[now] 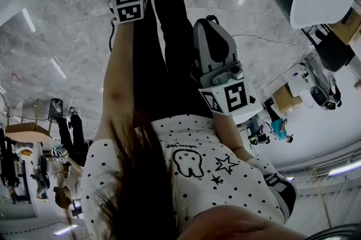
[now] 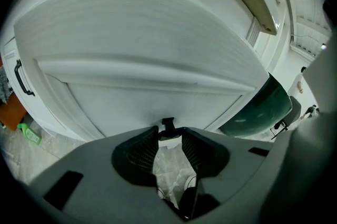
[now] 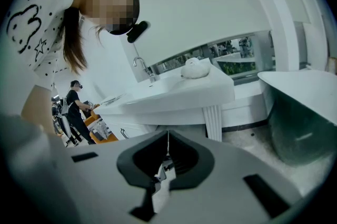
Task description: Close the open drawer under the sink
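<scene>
Scanning the head view for print, I find only the person's dotted shirt with a tooth drawing and stars; its lettering is too small to read.

Left gripper view: the left tongs pinch the black handle low on the white drawer front — gripped, I judge, to push it home.

Right gripper view: the right tongs are pressed together and empty — idle, facing the sink tabletop.

A grey marble floor caught streaks of reflected light. A white wall rose behind a white desk with a chrome faucet, standing on a fluted pedestal. A dark green bathtub sat to one side, and a long glazed strip showed greenery.
</scene>
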The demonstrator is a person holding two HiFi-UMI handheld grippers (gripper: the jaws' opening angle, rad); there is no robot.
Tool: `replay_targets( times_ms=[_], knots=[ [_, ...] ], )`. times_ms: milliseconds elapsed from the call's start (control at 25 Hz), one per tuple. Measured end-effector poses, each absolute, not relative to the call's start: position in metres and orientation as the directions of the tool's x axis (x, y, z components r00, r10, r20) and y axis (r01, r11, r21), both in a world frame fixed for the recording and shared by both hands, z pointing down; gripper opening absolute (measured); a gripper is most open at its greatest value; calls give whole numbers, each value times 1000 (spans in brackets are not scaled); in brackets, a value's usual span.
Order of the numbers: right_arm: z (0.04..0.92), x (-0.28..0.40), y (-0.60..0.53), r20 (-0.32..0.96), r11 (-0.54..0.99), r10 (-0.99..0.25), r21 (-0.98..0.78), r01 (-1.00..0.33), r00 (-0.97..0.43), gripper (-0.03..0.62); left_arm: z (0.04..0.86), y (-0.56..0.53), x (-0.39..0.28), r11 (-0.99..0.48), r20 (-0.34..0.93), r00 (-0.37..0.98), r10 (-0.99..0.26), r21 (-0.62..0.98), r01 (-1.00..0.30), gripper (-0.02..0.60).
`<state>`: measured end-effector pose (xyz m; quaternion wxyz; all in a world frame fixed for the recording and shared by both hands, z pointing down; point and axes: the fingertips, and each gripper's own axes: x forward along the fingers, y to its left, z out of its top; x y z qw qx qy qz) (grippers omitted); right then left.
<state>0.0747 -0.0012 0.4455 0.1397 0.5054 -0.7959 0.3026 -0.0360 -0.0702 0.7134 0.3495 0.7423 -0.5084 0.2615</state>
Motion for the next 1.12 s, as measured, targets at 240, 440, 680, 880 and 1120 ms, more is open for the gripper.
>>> replay_targets(
  times_ms=[240, 440, 680, 880, 1120],
  knots=[
    [446, 75, -1, 532, 302, -720, -338, -891, -446, 15, 713, -78, -34, -227, 742, 341, -578, 255, -940, 138],
    [447, 77, -3, 533, 293, -724, -336, -895, -438, 15, 713, -81, -34, -229, 743, 341, -577, 254, -940, 138],
    [450, 77, -3, 533, 289, -725, -337, -896, -435, 15, 715, -83, -34, -224, 746, 336, -575, 252, -941, 138],
    [451, 78, -2, 536, 287, -724, -339, -896, -434, 15, 715, -85, -33, -225, 745, 337, -576, 252, -941, 138],
    [452, 79, -3, 540, 282, -723, -339, -897, -431, 15, 715, -89, -32, -222, 741, 336, -581, 252, -942, 138]
  ],
)
